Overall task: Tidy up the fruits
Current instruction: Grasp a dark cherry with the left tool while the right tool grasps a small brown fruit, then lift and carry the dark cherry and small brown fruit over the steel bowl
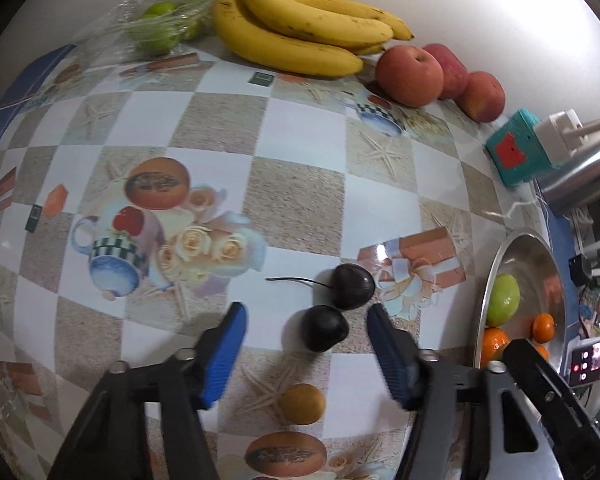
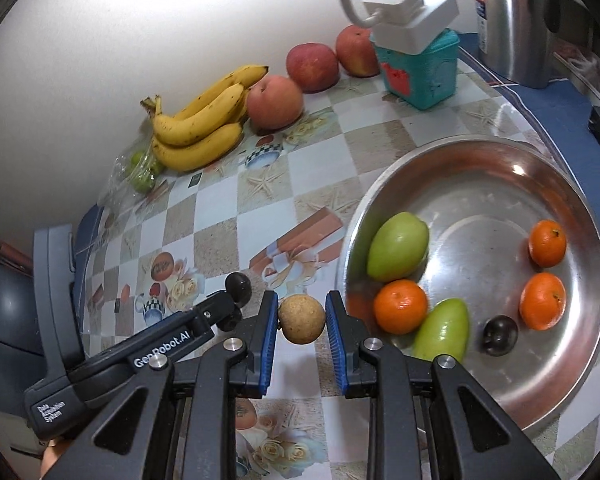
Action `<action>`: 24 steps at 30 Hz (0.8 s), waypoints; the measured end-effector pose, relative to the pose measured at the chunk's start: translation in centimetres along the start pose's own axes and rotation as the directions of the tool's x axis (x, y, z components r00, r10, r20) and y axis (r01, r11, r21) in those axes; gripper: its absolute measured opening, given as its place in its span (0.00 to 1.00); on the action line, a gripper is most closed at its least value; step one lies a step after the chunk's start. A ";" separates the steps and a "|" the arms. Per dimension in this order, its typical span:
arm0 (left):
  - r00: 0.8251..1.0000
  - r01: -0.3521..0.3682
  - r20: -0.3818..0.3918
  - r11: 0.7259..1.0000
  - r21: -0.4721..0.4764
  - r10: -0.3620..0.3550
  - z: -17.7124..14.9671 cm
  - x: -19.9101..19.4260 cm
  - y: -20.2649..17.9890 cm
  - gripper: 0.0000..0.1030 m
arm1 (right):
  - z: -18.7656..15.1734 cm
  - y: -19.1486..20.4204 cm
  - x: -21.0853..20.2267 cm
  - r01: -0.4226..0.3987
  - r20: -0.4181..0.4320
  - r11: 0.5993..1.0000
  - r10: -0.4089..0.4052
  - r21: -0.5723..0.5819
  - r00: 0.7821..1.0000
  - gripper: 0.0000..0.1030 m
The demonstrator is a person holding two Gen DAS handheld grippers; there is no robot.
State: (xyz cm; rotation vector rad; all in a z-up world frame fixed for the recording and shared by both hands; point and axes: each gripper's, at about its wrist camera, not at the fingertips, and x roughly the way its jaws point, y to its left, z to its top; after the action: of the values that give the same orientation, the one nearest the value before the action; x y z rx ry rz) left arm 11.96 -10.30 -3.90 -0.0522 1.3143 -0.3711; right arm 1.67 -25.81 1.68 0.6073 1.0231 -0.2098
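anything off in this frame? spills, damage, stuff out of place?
No spills or damage. Still out of place for the sort: two dark cherries loose on the tablecloth between the left tool's open jaws, not in the steel bowl. The right tool grips a round tan fruit. The bananas show brown speckles.

Your right gripper's body (image 1: 548,392) hides the near part of the steel bowl (image 1: 496,264) in the left wrist view. The bananas' (image 1: 300,28) stems run off the top edge. The limes (image 1: 160,28) blur inside their crinkled plastic bag at the counter's far edge.
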 end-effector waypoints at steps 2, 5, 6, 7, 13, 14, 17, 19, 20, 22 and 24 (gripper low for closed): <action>1.000 0.001 -0.009 1.000 0.009 -0.001 -0.1 0.3 -0.2 0.51 | 0.0 -0.2 -0.1 -0.004 0.001 1.000 0.004 0.006 1.000 0.24; 1.000 -0.003 -0.022 1.000 0.018 0.003 -0.2 0.8 -0.5 0.43 | 0.0 -0.4 -0.2 -0.011 -0.001 1.000 0.011 0.013 1.000 0.24; 1.000 0.002 -0.026 1.000 0.020 -0.002 -0.3 0.9 -0.5 0.41 | 0.0 -0.5 -0.2 -0.013 0.000 1.000 0.013 0.015 1.000 0.24; 1.000 0.000 -0.030 1.000 0.022 0.000 -0.3 1.0 -0.6 0.38 | 0.0 -0.5 -0.3 -0.014 0.000 1.000 0.014 0.016 1.000 0.24; 1.000 0.000 -0.029 1.000 0.031 0.001 -0.7 0.8 -0.7 0.27 | 0.0 -0.9 -0.4 -0.026 0.003 0.999 0.026 0.029 1.000 0.24; 1.000 -0.003 -0.029 0.999 0.032 0.004 -0.7 0.7 -0.7 0.27 | 0.0 -0.9 -0.5 -0.027 0.004 0.999 0.027 0.031 1.000 0.24; 1.000 0.001 -0.026 1.000 0.029 0.000 -0.8 0.3 -0.6 0.27 | 0.0 -1.1 -0.5 -0.029 0.005 0.999 0.029 0.034 1.000 0.24; 1.000 0.002 -0.016 1.000 0.026 -0.002 -0.7 0.0 -0.6 0.27 | 0.0 -1.3 -0.5 -0.032 0.004 0.999 0.032 0.040 0.999 0.24; 1.000 0.001 -0.011 1.000 0.026 0.000 -0.7 -0.2 -0.5 0.27 | 0.0 -1.4 -0.6 -0.033 0.004 0.999 0.032 0.043 0.999 0.24; 1.000 0.005 0.003 1.000 0.023 -0.005 -0.6 -0.9 -0.4 0.27 | 0.1 -1.7 -0.7 -0.037 0.007 0.998 0.036 0.050 0.999 0.24; 1.000 0.016 0.017 1.000 0.024 -0.016 -0.5 -1.6 -0.4 0.27 | 0.1 -2.2 -0.9 -0.038 0.012 0.997 0.037 0.060 0.999 0.24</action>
State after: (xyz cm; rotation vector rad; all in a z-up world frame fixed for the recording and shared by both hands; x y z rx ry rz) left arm 11.04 -10.10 -2.50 -0.0459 1.2930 -0.3992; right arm 0.36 -27.73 1.63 0.6792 0.9964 -0.2113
